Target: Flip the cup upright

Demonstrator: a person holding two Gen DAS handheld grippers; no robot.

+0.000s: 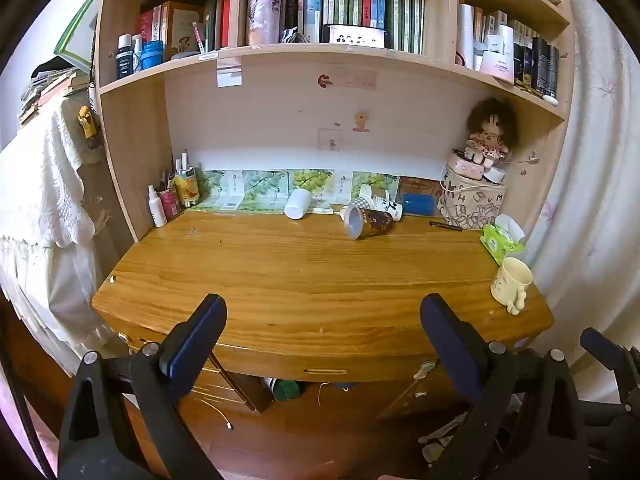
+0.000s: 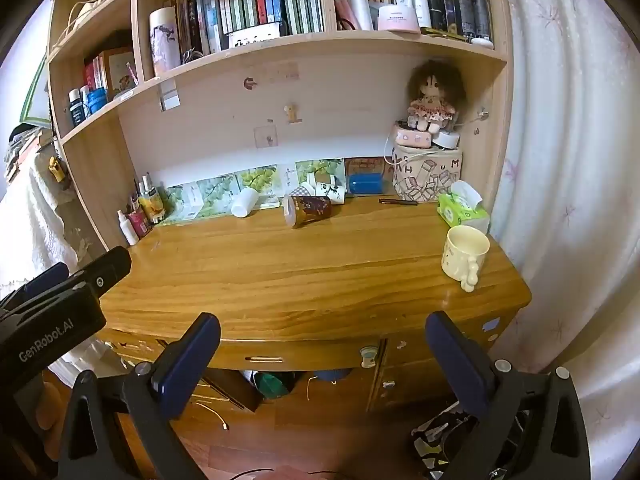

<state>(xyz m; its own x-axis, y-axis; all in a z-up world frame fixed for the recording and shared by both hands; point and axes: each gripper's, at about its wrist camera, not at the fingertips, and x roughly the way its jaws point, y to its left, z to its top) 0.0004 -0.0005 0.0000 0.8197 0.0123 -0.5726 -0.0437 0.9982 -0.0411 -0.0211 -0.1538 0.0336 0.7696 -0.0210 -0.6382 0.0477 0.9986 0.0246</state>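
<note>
A brown patterned cup (image 1: 370, 222) lies on its side near the back of the wooden desk (image 1: 304, 280), mouth toward the left; it also shows in the right wrist view (image 2: 308, 210). A white cup (image 1: 298, 204) lies on its side to its left, seen too in the right wrist view (image 2: 245, 202). More cups (image 1: 378, 204) lie behind the brown one. A cream mug (image 2: 464, 254) stands upright at the desk's right edge. My left gripper (image 1: 320, 316) and right gripper (image 2: 320, 334) are open and empty, held off the desk's front edge.
A green tissue pack (image 2: 462, 208), a pen (image 2: 398, 201) and a patterned box (image 2: 426, 178) with a doll (image 2: 432, 100) stand at the back right. Bottles and a pen holder (image 1: 170, 198) crowd the back left. Bookshelves hang above. A curtain (image 2: 568, 184) is at the right.
</note>
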